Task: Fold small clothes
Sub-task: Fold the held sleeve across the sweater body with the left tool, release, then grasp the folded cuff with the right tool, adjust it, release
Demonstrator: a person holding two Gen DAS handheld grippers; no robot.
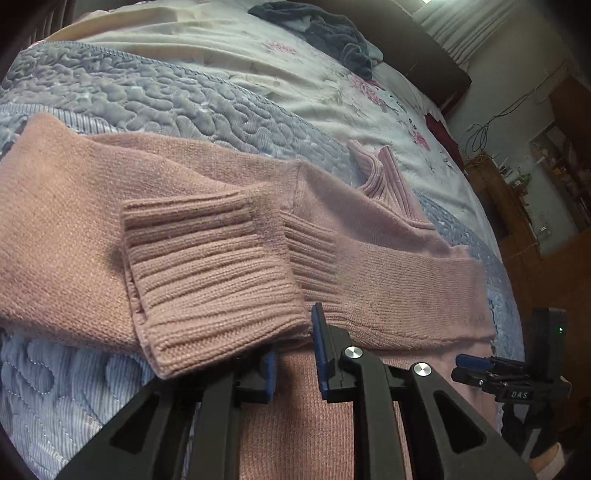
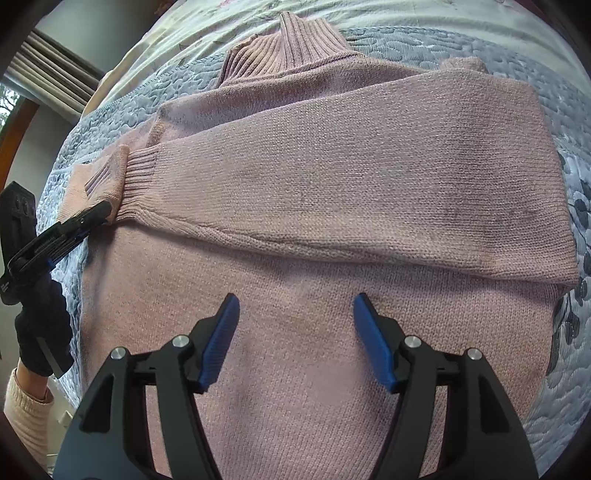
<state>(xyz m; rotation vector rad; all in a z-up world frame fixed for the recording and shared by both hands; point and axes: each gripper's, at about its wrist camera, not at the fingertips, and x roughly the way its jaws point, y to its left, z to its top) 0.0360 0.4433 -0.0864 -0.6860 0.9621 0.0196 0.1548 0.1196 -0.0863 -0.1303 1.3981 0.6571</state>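
A: Blue pads of the right gripper (image 2: 295,332) hung wide apart over the sweater (image 2: 314,369) body, gripping nothing.

B: Sweater where?

A: Flat on the quilt (image 1: 122,92), both sleeves crossed over the chest, probably prepped for the next fold.

B: Left gripper (image 1: 293,354)?

A: Partly open at the near cuff (image 1: 210,273), one pad under the cuff. Clamped? Couldn't tell.

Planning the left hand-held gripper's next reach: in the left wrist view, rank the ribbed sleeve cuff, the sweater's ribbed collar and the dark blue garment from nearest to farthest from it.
1. Ribbed sleeve cuff, right at the left hand-held gripper.
2. Ribbed collar, farther up, to the right.
3. Dark blue garment, at the bed's far end.
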